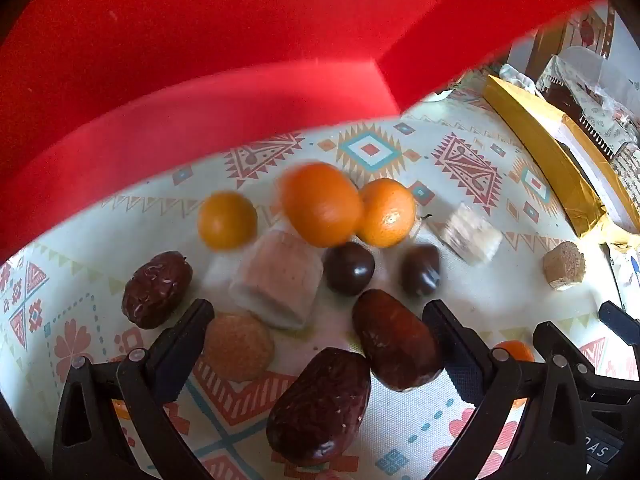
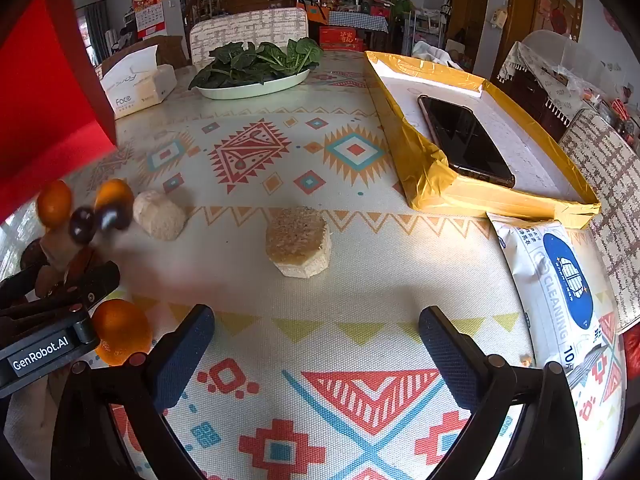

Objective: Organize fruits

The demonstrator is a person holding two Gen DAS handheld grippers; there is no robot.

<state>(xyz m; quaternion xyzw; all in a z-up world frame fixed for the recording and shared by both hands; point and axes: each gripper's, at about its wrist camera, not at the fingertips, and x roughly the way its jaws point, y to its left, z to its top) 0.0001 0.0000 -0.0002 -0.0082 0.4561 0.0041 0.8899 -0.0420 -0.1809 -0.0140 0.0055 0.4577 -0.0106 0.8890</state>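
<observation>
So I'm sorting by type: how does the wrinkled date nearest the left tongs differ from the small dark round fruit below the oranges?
The wrinkled date is long, oval and matte with a creased skin; the dark round fruit is clearly smaller, nearly spherical, smooth and glossy. The date lies between the open left tongs; the round fruit sits farther off, by the oranges. Both are dark brown and lie on the patterned tablecloth.

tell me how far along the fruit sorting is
Done: nothing looks sorted. The oranges, the dark dates and the pale snack pieces lie mixed and loose on the patterned tablecloth, some blurred as if tumbling from the red container.
In hand: nothing. The left gripper and right gripper are both open and empty.
Left: all the grouping.
</observation>
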